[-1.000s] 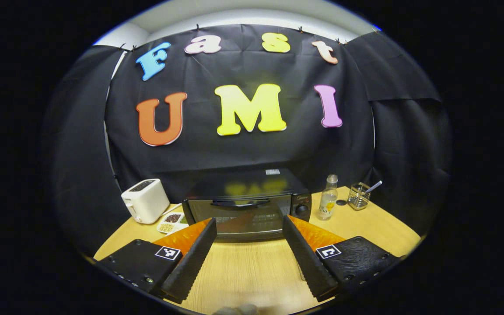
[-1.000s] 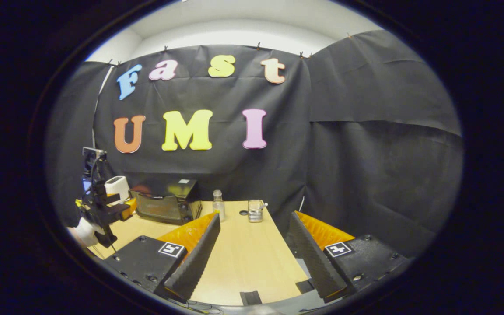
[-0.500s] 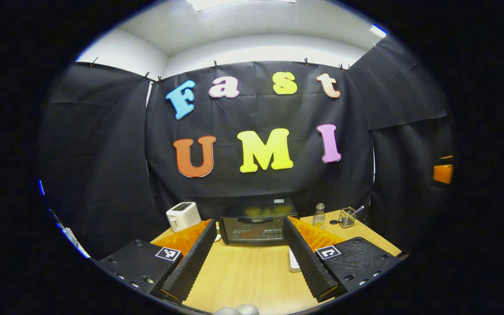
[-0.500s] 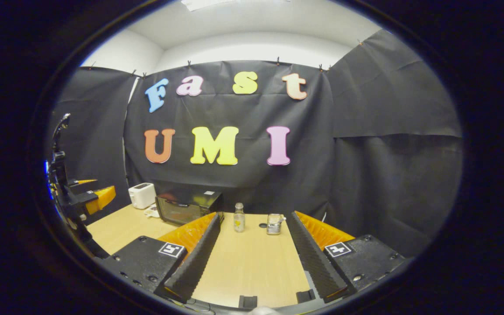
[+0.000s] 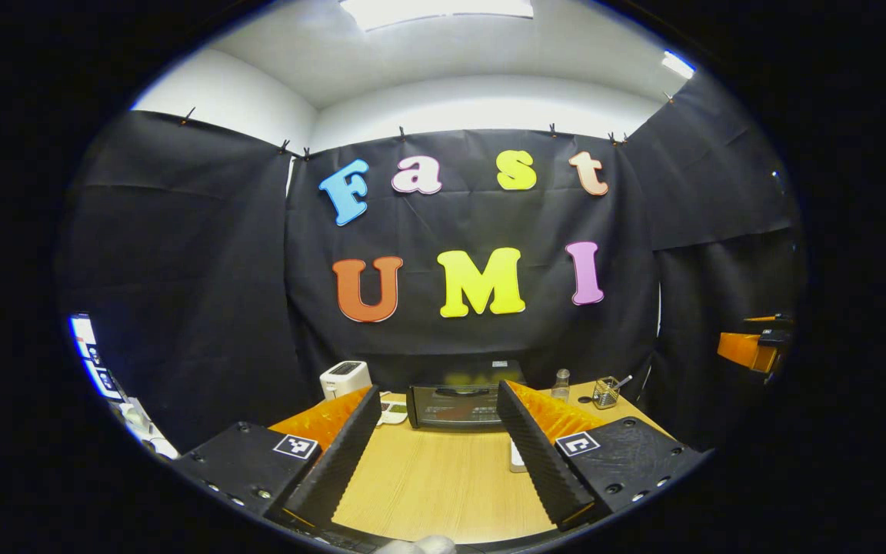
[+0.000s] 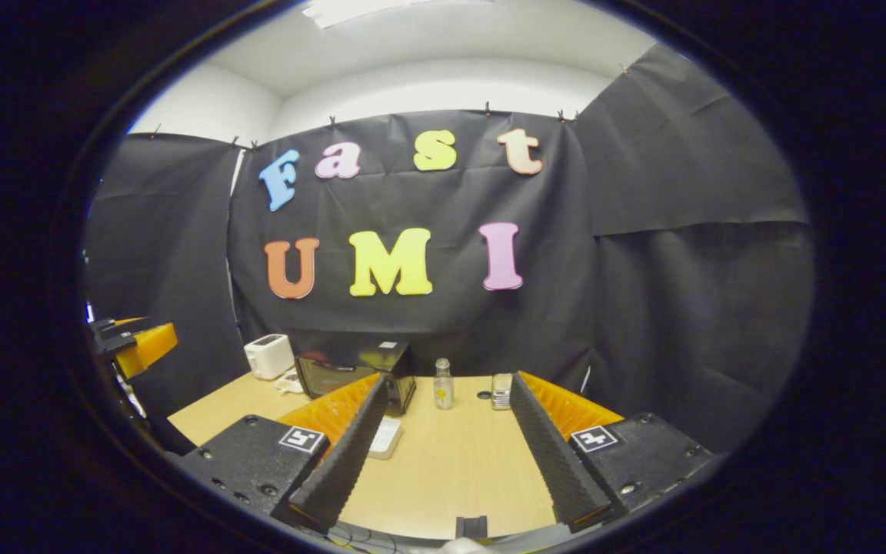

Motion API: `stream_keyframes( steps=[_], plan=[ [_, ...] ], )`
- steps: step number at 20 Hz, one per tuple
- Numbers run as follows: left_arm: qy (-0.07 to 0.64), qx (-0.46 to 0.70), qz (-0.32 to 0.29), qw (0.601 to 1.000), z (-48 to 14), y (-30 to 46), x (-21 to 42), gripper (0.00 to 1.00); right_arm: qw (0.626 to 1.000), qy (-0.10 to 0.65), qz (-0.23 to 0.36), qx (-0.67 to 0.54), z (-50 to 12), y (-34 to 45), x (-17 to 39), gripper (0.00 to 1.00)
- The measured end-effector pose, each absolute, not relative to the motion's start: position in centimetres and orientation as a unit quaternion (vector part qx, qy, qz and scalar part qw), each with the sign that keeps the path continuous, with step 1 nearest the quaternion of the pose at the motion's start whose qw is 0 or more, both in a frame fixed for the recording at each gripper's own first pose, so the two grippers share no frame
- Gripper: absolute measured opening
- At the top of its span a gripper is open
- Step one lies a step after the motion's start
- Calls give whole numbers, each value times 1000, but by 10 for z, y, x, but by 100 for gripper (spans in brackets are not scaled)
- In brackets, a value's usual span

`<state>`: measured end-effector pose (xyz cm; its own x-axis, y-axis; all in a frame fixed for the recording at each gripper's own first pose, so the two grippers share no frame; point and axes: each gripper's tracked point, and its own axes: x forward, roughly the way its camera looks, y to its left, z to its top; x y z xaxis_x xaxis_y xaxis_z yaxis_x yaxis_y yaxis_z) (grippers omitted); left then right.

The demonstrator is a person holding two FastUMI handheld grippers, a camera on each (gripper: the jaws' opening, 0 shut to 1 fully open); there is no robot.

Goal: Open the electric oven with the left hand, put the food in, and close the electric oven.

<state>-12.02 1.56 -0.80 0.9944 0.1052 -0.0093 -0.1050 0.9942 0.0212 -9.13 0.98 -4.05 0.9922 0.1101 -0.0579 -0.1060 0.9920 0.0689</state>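
Observation:
The black electric oven point(image 5: 454, 405) stands at the back of the wooden table point(image 5: 428, 485) with its door closed, far ahead of my left gripper point(image 5: 438, 389). That gripper is open and holds nothing. A white sectioned dish of food point(image 5: 393, 413) lies just left of the oven. In the right gripper view the oven point(image 6: 351, 375) sits ahead to the left, and my right gripper point(image 6: 449, 380) is open and empty above the table. Each gripper also appears at the edge of the other's view: the right gripper point(image 5: 751, 350) and the left gripper point(image 6: 135, 346).
A white toaster point(image 5: 345, 378) stands left of the oven. Right of it are a small clear bottle point(image 5: 561, 385) and a wire holder point(image 5: 606, 392) with a utensil. A flat white object point(image 6: 385, 437) lies on the table nearer me. Black cloth walls close in the back and sides.
Both grippers have drawn back from the oven, which looks smaller and farther off. Both views have tilted up to show more ceiling. Both grippers stayed open.

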Motion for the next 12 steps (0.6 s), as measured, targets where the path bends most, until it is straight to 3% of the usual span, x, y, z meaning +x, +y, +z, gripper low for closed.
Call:
stream_keyframes(
  steps=[12],
  plan=[
    [-8,15,32,999,0,49,-130,96,999,11,22,25,-25,35,-119,97]
  ],
)
